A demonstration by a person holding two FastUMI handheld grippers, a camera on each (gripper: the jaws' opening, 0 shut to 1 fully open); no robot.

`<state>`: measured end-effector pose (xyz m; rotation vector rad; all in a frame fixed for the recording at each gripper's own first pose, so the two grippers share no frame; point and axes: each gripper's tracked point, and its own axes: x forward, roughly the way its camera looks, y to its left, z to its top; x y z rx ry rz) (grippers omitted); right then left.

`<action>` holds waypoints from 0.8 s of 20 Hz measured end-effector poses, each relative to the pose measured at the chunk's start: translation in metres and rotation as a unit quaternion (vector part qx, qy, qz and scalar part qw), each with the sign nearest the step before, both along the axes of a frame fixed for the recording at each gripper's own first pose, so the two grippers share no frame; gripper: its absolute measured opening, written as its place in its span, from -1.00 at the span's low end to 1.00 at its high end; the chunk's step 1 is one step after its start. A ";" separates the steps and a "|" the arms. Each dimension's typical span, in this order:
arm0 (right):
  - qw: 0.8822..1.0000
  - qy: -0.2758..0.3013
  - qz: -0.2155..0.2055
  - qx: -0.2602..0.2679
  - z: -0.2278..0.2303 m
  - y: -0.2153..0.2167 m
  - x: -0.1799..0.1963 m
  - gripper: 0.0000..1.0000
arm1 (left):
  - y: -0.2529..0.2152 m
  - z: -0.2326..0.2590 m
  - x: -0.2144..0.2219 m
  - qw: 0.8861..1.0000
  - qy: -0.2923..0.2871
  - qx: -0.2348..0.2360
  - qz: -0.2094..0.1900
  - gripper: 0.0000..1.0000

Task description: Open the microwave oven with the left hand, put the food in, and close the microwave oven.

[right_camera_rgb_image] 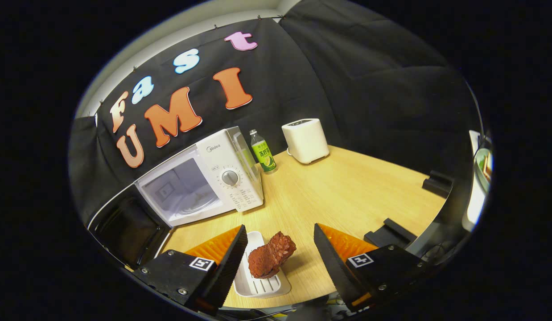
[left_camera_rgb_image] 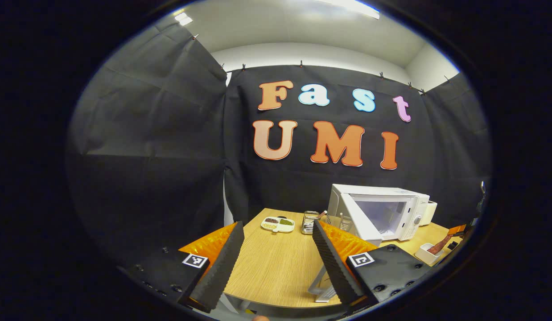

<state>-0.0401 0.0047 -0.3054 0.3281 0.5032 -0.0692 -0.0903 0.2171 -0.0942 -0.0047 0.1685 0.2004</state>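
microwave oven (right_camera_rgb_image: 200, 178) stands on the wooden surface (right_camera_rgb_image: 347, 187) with its door (right_camera_rgb_image: 124, 227) swung open. left tool (left_camera_rgb_image: 276, 254) hangs spread, empty. right tool (right_camera_rgb_image: 280, 254) gapes around brown food (right_camera_rgb_image: 271, 261) on a white tray (right_camera_rgb_image: 258, 281).

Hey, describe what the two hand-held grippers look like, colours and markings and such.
The left hand-held gripper and the right hand-held gripper look alike: each has two wedge-shaped fingers with black ribbed pads on orange backing, fixed to black blocks with visible screws. Each block carries a small square black-and-white marker tag.
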 end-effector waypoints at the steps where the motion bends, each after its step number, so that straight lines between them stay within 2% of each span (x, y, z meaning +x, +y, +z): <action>1: 1.000 0.008 0.000 0.020 -0.006 0.003 0.000 0.82 | 0.001 0.003 0.002 1.000 -0.002 -0.003 0.000 0.97; 5: 0.998 0.021 -0.016 0.065 -0.020 0.007 0.000 0.53 | 0.004 0.016 0.012 1.000 -0.018 -0.002 0.002 0.97; 6: 0.997 0.022 -0.017 0.070 -0.021 0.008 0.000 0.48 | 0.004 0.019 0.014 1.000 -0.021 -0.001 0.003 0.92; 7: 0.997 0.019 -0.019 0.074 -0.020 0.008 0.002 0.33 | 0.004 0.019 0.015 1.000 -0.023 0.000 0.003 0.97; 8: 0.997 0.015 -0.020 0.078 -0.019 0.005 0.003 0.25 | 0.002 0.019 0.015 1.000 -0.023 0.000 0.002 0.92; 9: 0.997 0.012 -0.021 0.079 -0.018 0.004 0.004 0.06 | 0.000 0.019 0.016 1.000 -0.023 -0.001 -0.001 0.90; 11: 0.997 0.013 -0.020 0.079 -0.018 0.004 0.002 -0.05 | -0.004 0.019 0.016 1.000 -0.024 -0.002 -0.007 0.96; 12: 0.996 0.011 -0.019 0.082 -0.016 0.004 0.004 -0.36 | -0.005 0.019 0.017 1.000 -0.023 -0.002 -0.008 0.96; 15: 0.995 0.014 -0.016 0.102 -0.013 0.009 0.007 -0.62 | -0.005 0.019 0.017 1.000 -0.025 -0.004 -0.009 0.96; 16: 0.994 0.014 -0.016 0.106 -0.011 0.011 0.006 -0.64 | -0.006 0.019 0.018 1.000 -0.024 -0.005 -0.009 0.97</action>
